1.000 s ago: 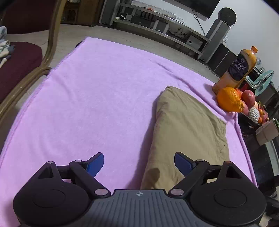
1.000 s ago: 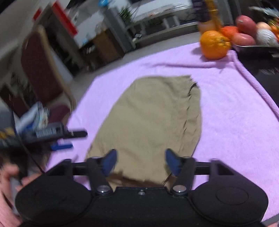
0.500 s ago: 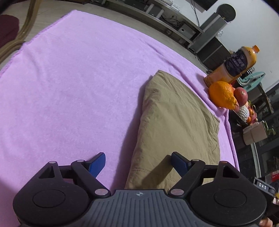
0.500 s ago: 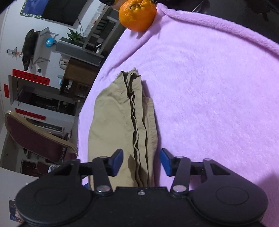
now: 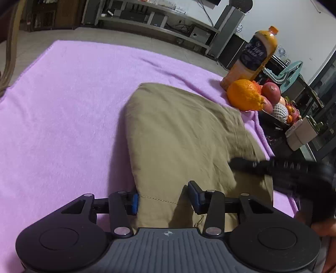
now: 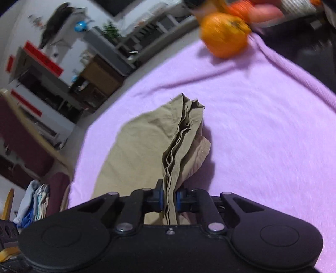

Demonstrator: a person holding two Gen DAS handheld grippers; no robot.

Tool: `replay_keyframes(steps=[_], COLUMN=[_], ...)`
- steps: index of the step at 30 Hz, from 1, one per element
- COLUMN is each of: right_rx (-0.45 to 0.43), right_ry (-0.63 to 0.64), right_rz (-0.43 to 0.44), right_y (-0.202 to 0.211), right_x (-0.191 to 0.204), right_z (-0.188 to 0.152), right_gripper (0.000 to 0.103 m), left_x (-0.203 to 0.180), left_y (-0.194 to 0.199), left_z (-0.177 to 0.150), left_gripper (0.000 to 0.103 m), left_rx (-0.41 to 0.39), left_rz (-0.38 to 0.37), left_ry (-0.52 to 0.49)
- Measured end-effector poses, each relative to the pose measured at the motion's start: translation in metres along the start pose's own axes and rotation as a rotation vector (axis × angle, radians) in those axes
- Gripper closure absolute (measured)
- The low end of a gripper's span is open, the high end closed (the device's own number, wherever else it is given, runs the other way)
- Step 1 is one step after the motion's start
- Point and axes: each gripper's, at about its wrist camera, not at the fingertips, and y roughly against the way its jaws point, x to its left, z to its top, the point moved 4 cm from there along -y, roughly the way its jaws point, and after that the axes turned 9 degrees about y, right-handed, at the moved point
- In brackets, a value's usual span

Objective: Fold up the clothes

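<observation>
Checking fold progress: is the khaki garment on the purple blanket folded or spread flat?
Folded. The khaki garment lies as a narrow stack on the purple blanket, with several layered edges showing along its right side.

Pale tiled floor (image 5: 63, 40) beyond the far edge of the purple blanket (image 5: 63, 109). Long grey media shelf (image 5: 147, 14) against a white wall (image 5: 294, 25); dark speaker (image 5: 229, 31) beside it. Maroon chair (image 6: 23, 142) with wooden frame off the left edge.
</observation>
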Motion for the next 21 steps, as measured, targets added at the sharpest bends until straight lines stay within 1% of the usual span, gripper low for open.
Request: replay_keyframes(steps=[1,2,3,4,5,6,7,9,10,12,13,14,15,17,19,20,21], right_rx=[-0.01,-0.015,0.0,0.016,0.032,0.047,0.059,0.084,0.076,0.06,0.049,0.018,-0.012,-0.069,-0.069,-0.055,-0.044], right_ry=[0.042,0.079,0.094,0.109,0.12,0.114,0.101,0.071,0.057,0.033,0.024,0.026,0.027,0.032,0.044,0.05,0.054], right_rz=[0.001,-0.002,-0.025,-0.049,-0.074,-0.105,-0.121,-0.137,-0.12,-0.109,-0.103,-0.098,-0.092,-0.082,-0.088,-0.085,-0.084], right_y=[0.005,0.008,0.006,0.004,0.001,-0.004,-0.006,-0.01,-0.004,0.019,0.032,0.048,0.065,0.097,0.108,0.108,0.108], right_x=[0.008,0.015,0.017,0.018,0.018,0.013,0.005,-0.008,-0.01,-0.01,-0.01,-0.006,-0.002,0.005,0.008,0.009,0.009], right_z=[0.004,0.007,0.006,0.006,0.005,0.001,-0.005,-0.014,-0.015,-0.016,-0.017,-0.019,-0.02,-0.023,-0.031,-0.037,-0.043], right_gripper=[0.092,0.093,0.092,0.092,0.092,0.089,0.086,0.071,0.069,0.059,0.056,0.048,0.037,0.028,0.028,0.03,0.043], left_x=[0.002,0.004,0.006,0.009,0.013,0.016,0.017,0.016,0.014,0.007,0.003,-0.002,-0.006,-0.011,-0.015,-0.016,-0.017], left_y=[-0.001,-0.002,-0.003,-0.006,-0.011,-0.015,-0.017,-0.015,-0.011,0.002,0.011,0.02,0.029,0.046,0.056,0.059,0.061], left_z=[-0.003,-0.006,-0.008,-0.01,-0.01,-0.01,-0.01,-0.01,-0.01,-0.01,-0.01,-0.009,-0.009,-0.011,-0.014,-0.017,-0.019], left_gripper=[0.06,0.057,0.051,0.047,0.035,0.025,0.023,0.023,0.023,0.027,0.027,0.024,0.022,0.021,0.019,0.019,0.019], left_rx=[0.006,0.013,0.019,0.024,0.026,0.026,0.023,0.011,0.003,-0.034,-0.059,-0.088,-0.118,-0.157,-0.168,-0.181,-0.202], left_rz=[0.006,0.013,0.019,0.028,0.04,0.051,0.058,0.072,0.085,0.129,0.154,0.175,0.186,0.185,0.177,0.181,0.193], left_ry=[0.013,0.026,0.039,0.044,0.042,0.038,0.03,0.008,-0.005,-0.061,-0.093,-0.121,-0.141,-0.159,-0.161,-0.163,-0.164])
